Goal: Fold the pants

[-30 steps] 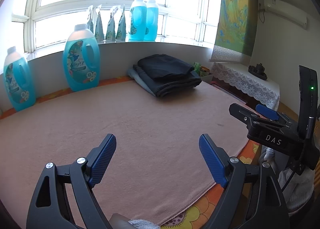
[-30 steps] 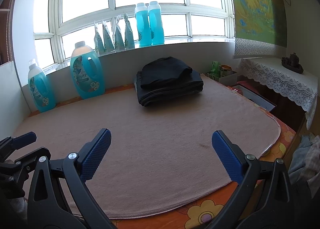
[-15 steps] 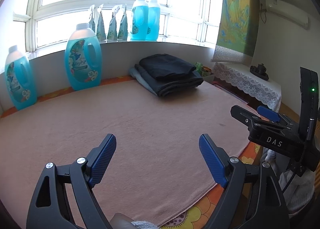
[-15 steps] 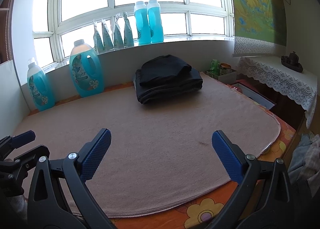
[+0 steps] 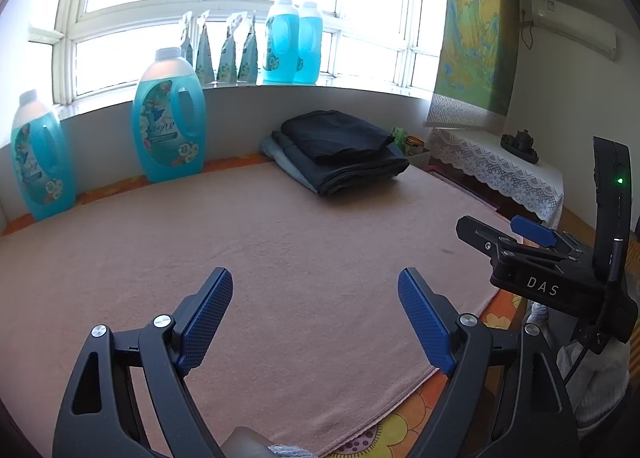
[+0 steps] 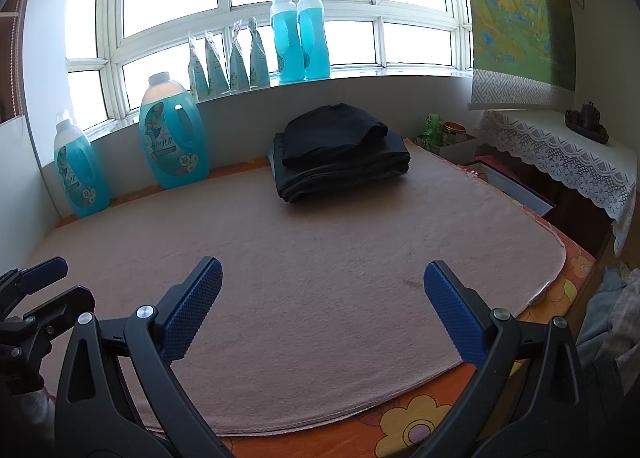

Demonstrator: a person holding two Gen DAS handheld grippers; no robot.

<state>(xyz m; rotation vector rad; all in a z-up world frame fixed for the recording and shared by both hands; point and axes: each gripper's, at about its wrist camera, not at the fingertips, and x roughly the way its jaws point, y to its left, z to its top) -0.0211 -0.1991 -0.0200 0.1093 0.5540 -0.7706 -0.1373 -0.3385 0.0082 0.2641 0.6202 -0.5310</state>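
A stack of folded dark pants (image 5: 340,156) (image 6: 340,152) lies at the far side of a pink blanket (image 5: 260,258) (image 6: 320,258), close to the wall under the window. My left gripper (image 5: 316,318) hangs open over the blanket's near part, nothing between its blue pads. My right gripper (image 6: 322,306) is open too, over the near edge, also holding nothing. Both stand well short of the stack. In the left wrist view the right gripper (image 5: 532,250) shows from the side at the right; in the right wrist view the left gripper (image 6: 36,298) shows at the left edge.
Large blue detergent bottles (image 5: 170,138) (image 6: 174,138) stand against the wall at the left; more bottles and pouches (image 6: 298,42) line the windowsill. A lace-covered side table (image 6: 560,154) stands at the right. A flowered orange sheet (image 6: 420,414) shows under the blanket's near edge. Loose laundry (image 6: 612,310) lies at the right.
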